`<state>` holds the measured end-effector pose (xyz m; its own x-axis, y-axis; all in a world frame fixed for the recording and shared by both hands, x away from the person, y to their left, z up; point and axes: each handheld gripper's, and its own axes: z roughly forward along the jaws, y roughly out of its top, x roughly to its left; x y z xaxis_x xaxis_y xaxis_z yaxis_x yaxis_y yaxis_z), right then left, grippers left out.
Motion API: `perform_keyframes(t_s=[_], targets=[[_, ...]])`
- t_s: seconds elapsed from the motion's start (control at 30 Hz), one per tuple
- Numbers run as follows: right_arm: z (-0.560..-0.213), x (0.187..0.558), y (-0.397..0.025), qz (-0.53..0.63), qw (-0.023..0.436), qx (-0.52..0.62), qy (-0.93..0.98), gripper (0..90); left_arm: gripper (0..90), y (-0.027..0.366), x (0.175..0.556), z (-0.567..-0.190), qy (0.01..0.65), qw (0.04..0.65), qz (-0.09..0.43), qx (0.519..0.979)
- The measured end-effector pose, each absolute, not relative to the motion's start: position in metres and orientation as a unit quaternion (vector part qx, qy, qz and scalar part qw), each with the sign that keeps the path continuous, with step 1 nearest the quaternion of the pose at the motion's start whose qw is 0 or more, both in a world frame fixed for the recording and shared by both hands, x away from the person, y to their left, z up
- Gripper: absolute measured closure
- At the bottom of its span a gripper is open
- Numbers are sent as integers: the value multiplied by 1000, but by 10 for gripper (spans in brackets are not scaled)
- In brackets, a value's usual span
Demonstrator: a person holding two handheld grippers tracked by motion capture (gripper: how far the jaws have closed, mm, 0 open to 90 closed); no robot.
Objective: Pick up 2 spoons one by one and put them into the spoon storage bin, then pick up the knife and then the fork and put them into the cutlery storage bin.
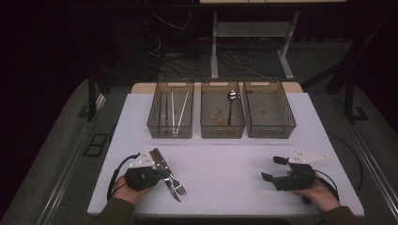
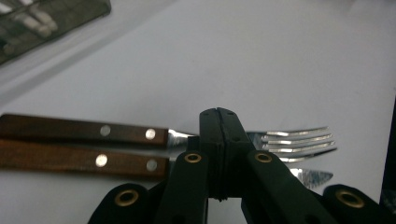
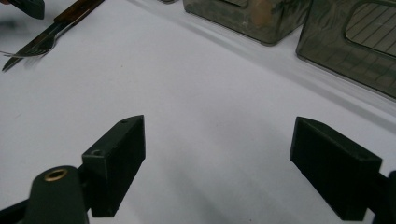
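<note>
- Left tool [image 2: 218, 116] pressed together, just above the fork [image 2: 289, 142] and knife [image 2: 310, 177] lying side by side on the near-left surface [image 1: 225, 159]
- Right tool [image 3: 217, 163] spread wide, holding nothing

no legible text, labels, or numbers

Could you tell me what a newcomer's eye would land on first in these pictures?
Probably the fork and knife with wooden handles lying side by side at the near left of the white table, with the left gripper shut right over them; whether it grips either is hard to tell. Next, the three smoky bins lined along the far edge, and the right gripper held open over bare table at the near right.
</note>
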<state>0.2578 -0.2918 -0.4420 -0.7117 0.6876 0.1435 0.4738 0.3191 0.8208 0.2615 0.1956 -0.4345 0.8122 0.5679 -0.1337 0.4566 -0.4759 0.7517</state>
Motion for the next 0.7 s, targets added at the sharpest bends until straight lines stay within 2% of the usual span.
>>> perform_keyframes(t_s=[0.3, 0.7], targets=[[-442, 257, -289, 458, 118, 355, 806, 186, 889, 208, 255, -443, 312, 395, 54, 862], [-442, 258, -288, 456, 118, 357, 807, 185, 890, 197, 257, -448, 294, 389, 32, 873]])
